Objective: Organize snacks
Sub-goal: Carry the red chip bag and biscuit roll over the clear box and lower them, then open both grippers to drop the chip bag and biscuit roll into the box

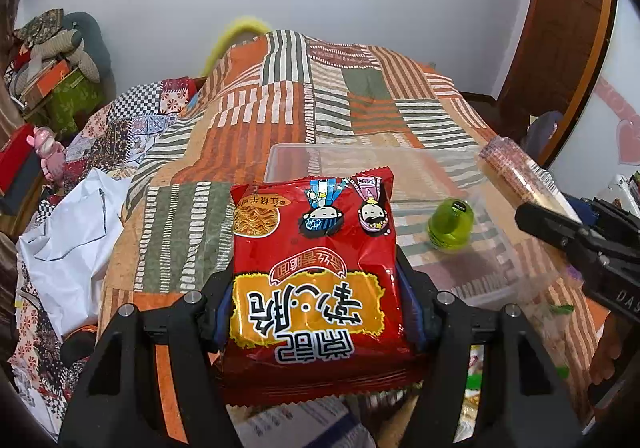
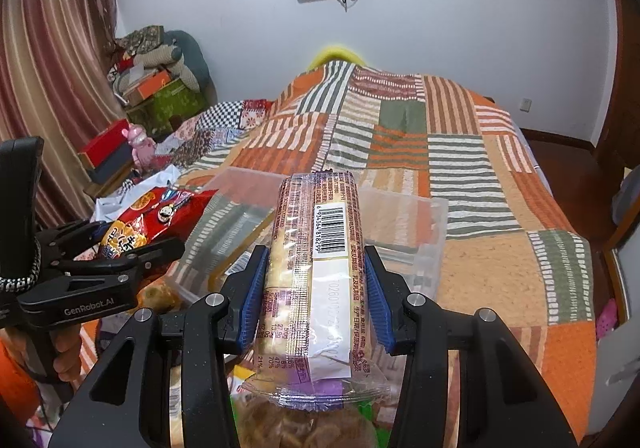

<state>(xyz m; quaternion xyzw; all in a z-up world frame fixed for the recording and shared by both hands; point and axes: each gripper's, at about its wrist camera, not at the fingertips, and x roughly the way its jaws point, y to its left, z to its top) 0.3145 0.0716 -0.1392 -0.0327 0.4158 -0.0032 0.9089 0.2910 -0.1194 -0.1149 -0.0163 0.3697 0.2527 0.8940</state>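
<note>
On our left, the left gripper pinches a red noodle packet above the patchwork bedspread, just before the clear plastic box. On our right, the right gripper clamps a clear-wrapped biscuit roll over that box.

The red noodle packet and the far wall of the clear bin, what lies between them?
Only a green bottle inside the clear bin, right of the red noodle packet; left wrist view.

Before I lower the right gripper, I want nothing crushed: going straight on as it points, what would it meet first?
Probably the clear bin on the bed; the cracker roll it grips would touch first. Depth is unclear.
</note>
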